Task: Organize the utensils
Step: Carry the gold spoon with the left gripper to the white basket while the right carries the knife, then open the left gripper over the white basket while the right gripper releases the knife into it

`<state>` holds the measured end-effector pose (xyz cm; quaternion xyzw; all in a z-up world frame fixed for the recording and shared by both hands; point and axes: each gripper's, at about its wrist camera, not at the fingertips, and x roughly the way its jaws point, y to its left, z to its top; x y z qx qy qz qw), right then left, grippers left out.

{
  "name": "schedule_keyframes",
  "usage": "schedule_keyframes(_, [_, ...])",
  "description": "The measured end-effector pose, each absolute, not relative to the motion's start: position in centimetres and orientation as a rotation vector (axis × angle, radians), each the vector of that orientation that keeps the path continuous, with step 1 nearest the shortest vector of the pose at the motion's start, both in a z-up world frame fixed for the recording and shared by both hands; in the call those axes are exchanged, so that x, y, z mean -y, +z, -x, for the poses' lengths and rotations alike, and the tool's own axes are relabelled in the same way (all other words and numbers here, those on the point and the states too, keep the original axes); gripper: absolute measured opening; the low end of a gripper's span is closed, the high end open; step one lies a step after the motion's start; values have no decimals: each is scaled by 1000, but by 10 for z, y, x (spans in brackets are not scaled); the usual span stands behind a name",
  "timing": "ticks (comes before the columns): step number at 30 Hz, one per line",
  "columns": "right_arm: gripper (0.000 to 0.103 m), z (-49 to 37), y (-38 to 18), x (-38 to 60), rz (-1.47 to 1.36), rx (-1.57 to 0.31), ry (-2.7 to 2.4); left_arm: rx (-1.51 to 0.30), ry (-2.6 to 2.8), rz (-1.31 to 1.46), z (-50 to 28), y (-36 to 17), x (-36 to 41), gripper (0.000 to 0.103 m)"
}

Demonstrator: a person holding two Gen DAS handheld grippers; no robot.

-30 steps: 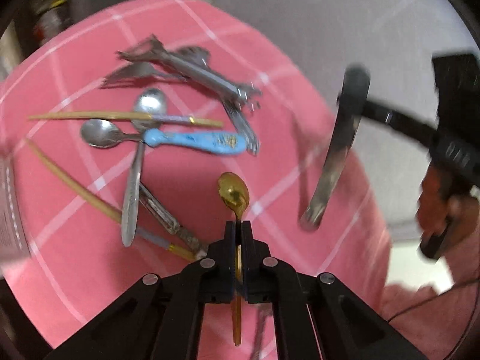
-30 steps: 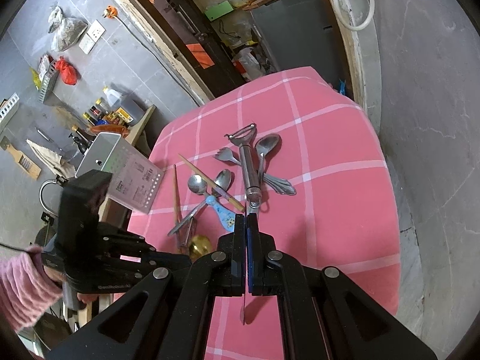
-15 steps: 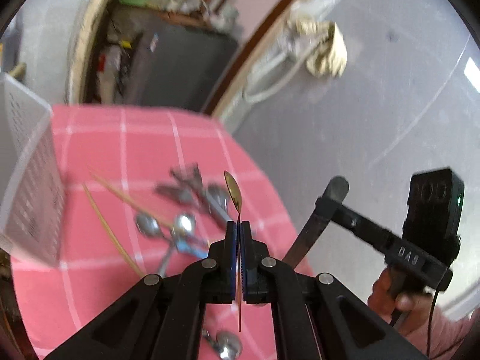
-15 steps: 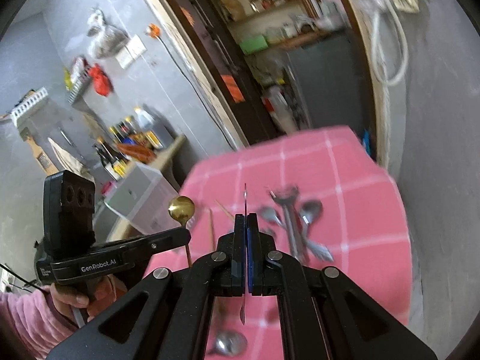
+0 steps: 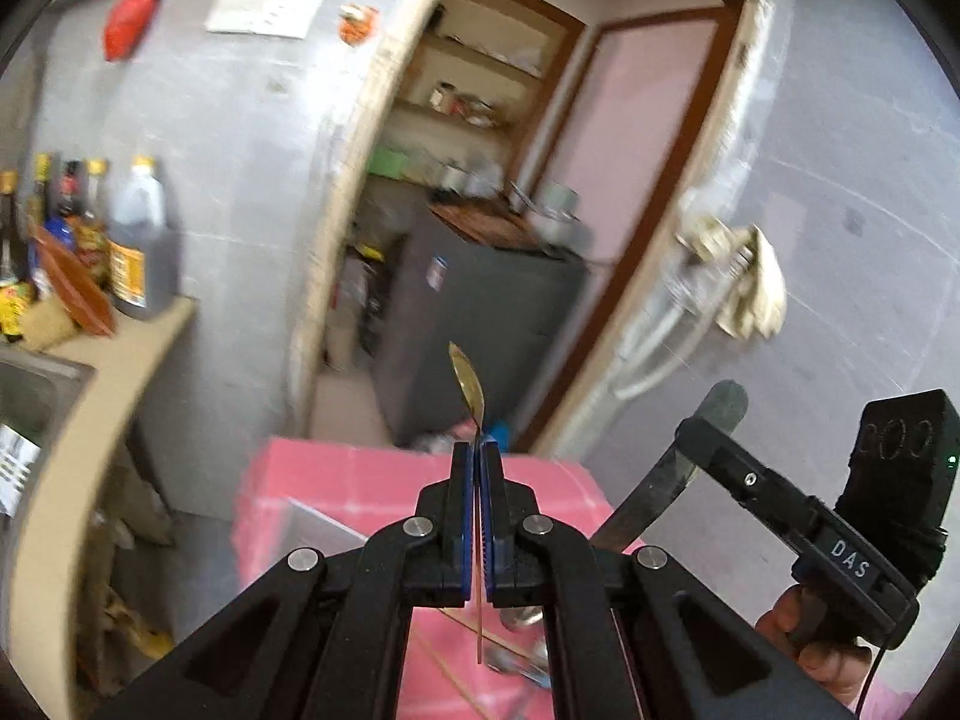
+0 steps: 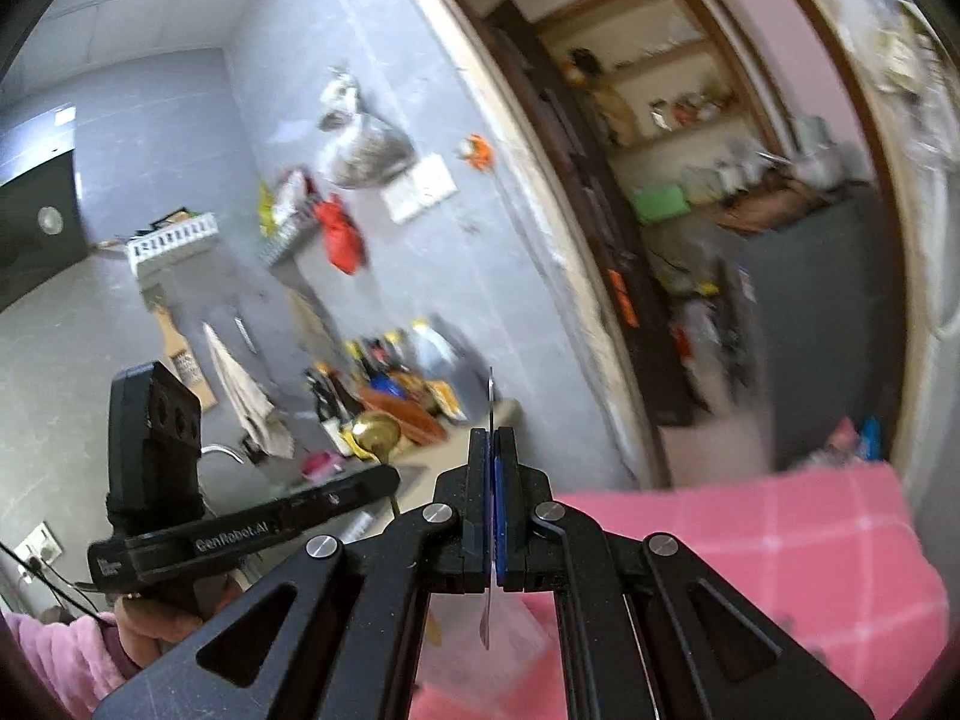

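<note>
Transport is the step in hand: left gripper (image 5: 477,450) pinches a gold spoon (image 5: 467,381) and right gripper (image 6: 492,438) pinches a table knife (image 5: 672,468), both aloft above the pink checked tablecloth (image 6: 780,534), each next needing lowering into the white basket (image 5: 318,531)

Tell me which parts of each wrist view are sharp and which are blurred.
Left wrist view: the left gripper and gold spoon are sharp; the bottles, doorway and pink cloth are motion-smeared, with fisheye bending of the walls. Right wrist view: the right gripper and the knife are crisp; the shelves and the cloth are blurred.
</note>
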<state>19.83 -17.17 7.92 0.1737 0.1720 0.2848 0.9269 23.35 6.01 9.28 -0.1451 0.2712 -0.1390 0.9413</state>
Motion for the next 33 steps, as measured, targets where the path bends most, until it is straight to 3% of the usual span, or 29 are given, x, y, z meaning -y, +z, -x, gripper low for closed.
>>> schedule_keyframes(11, [2, -242, 42, 89, -230, -424, 620, -549, -198, 249, -252, 43, -85, 3])
schedule_keyframes(22, [2, -251, 3, 85, -209, -532, 621, -572, -229, 279, -239, 15, -89, 3])
schedule_keyframes(33, [2, -246, 1, 98, -229, -541, 598, -608, -225, 330, -231, 9, -93, 6])
